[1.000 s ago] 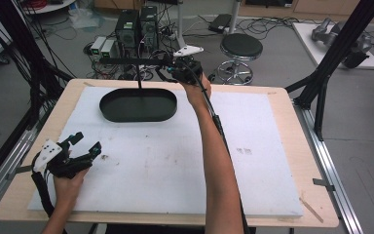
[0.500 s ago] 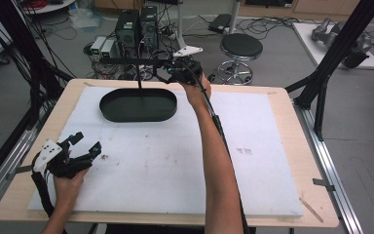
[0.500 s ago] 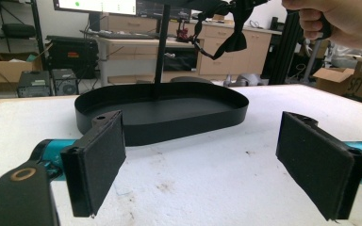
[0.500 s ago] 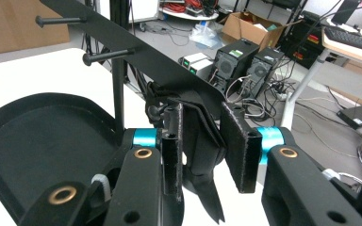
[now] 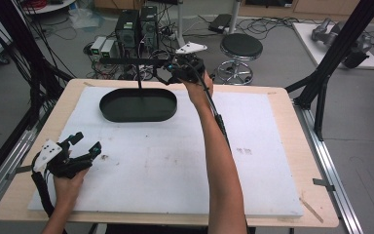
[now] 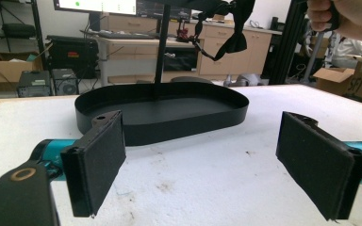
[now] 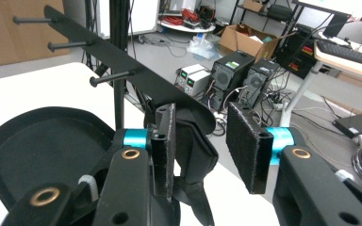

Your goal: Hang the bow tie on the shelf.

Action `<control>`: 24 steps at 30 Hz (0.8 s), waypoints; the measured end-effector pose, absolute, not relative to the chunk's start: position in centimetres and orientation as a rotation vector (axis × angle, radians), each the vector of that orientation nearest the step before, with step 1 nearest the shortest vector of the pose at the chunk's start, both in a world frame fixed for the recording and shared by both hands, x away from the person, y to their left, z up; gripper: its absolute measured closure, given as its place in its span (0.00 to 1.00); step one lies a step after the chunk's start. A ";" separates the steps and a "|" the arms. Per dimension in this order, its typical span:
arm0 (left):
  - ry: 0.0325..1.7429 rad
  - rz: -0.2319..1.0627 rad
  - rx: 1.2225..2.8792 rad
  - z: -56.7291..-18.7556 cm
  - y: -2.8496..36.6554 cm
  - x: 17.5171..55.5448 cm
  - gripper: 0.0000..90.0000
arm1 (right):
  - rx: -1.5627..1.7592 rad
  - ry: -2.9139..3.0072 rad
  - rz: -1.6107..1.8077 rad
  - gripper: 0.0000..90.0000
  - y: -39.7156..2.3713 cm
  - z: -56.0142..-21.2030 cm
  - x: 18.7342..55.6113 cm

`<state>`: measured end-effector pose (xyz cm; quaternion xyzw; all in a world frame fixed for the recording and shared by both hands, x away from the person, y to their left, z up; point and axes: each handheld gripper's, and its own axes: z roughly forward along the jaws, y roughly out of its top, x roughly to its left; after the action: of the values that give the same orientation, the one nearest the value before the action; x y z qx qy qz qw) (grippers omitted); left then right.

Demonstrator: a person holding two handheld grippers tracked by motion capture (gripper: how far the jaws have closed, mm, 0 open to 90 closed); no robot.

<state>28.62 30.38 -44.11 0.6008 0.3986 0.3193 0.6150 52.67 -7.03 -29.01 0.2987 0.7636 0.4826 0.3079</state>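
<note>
Your right tongs [image 7: 199,150] had just been opening, and the black bow tie [image 7: 193,155] sat loose between the jaws, with the pads no longer pressing it. It hung from the end of the black rack bar [image 7: 122,61], right in front of those tongs. Below them was the black tray [image 5: 139,105]. Your left tongs [image 6: 207,165] rested wide open with nothing in them, far from the tray on the white surface [image 5: 175,161]. The hanging looked done; pulling your tongs away was left.

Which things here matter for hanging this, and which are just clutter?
In play:
- black bow tie, hanging at the bar's end
- black peg rack with oval tray base
- right gripper, jaws just opening

Lying about:
- round black stool
- black computer towers
</note>
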 end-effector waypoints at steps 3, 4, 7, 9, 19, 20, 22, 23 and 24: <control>0.918 0.737 1.386 -44.1 30.4 28.6 0.18 | 0.787 2.008 1.281 0.68 -7.4 -28.5 52.4; 0.918 0.738 1.384 -44.1 30.4 28.6 0.18 | 0.783 2.001 1.288 0.68 -7.6 -28.3 52.3; 0.918 0.739 1.382 -44.1 30.4 28.6 0.18 | 0.782 1.984 1.301 0.65 -8.1 -27.6 51.9; 0.919 0.739 1.385 -44.1 30.4 28.6 0.18 | 0.785 1.975 1.310 0.63 -8.5 -27.2 51.6; 0.921 0.743 1.390 -44.1 30.4 28.6 0.18 | 0.758 1.940 1.347 0.48 -10.9 -25.3 50.1; 0.921 0.744 1.390 -44.1 30.4 28.6 0.18 | 0.759 1.934 1.348 0.47 -11.2 -25.1 49.9; 0.922 0.744 1.387 -44.1 30.4 28.6 0.18 | 0.750 1.919 1.353 0.44 -11.8 -24.9 49.5; 0.923 0.743 1.384 -44.1 30.4 28.6 0.18 | 0.749 1.912 1.356 0.42 -12.1 -24.8 49.3; 0.924 0.745 1.382 -44.1 30.4 28.7 0.18 | 0.756 1.905 1.356 0.40 -12.5 -24.7 49.0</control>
<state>28.66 30.38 -44.15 0.5993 0.4006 0.3231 0.6131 48.95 -12.51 -24.68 0.2898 0.7301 0.5200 0.3355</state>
